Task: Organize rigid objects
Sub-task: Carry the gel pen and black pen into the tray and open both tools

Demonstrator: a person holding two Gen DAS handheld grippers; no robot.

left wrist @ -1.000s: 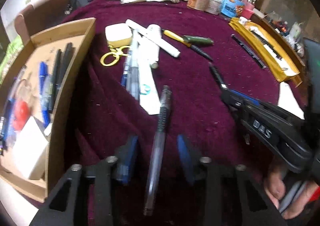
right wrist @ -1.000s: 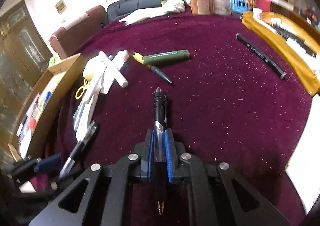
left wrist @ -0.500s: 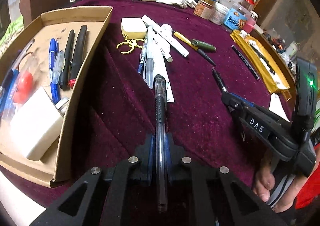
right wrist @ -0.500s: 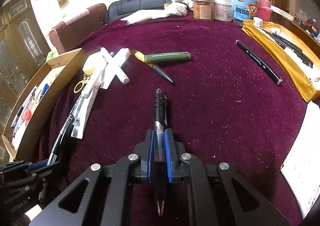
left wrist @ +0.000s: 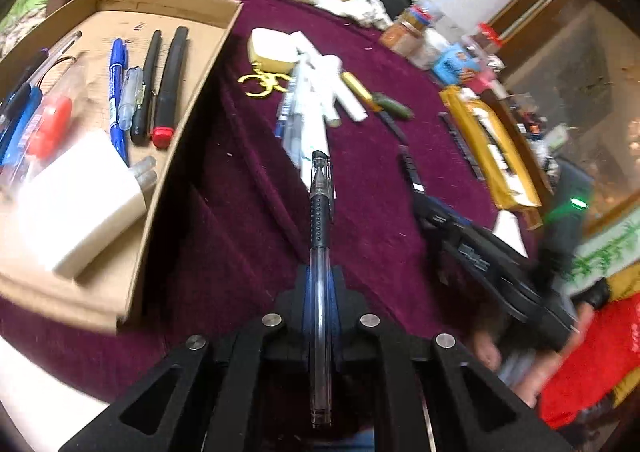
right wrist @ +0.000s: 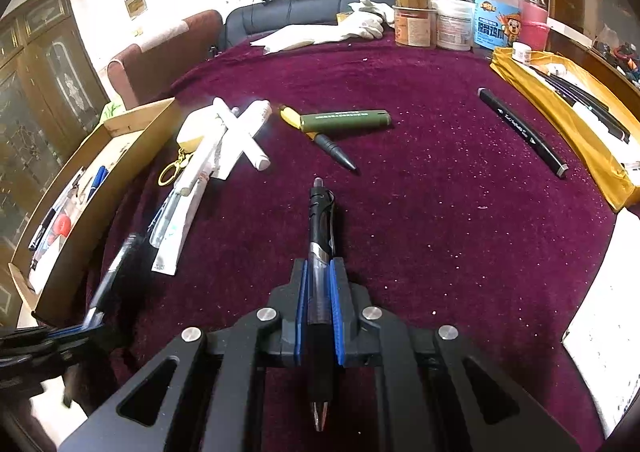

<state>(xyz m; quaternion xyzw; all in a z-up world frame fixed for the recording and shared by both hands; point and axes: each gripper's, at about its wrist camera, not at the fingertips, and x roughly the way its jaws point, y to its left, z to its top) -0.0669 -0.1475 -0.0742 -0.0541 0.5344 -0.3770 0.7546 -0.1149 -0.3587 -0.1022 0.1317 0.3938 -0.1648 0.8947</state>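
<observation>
My left gripper (left wrist: 320, 284) is shut on a clear gel pen (left wrist: 320, 211) with a black grip, held lengthwise above the maroon cloth, just right of the cardboard box (left wrist: 168, 155). The box holds several pens, a white block (left wrist: 76, 203) and a red item. My right gripper (right wrist: 319, 292) is shut on a black click pen (right wrist: 320, 219), its tip pointing back toward the camera. In the right wrist view the left gripper (right wrist: 92, 316) and its pen show at lower left beside the box (right wrist: 100, 179).
A heap of white pens and tubes (right wrist: 224, 143) with a yellow keyring lies near the box. A green marker (right wrist: 344, 119), a dark pen (right wrist: 336, 149) and a black marker (right wrist: 524, 131) lie on the cloth. A yellow tray (right wrist: 580, 123) stands right; jars (right wrist: 452, 23) and gloves at the back.
The left gripper shut on the clear gel pen and carried it leftward, nearer the cardboard box, rolling as it went. The right gripper kept still with its pen.
</observation>
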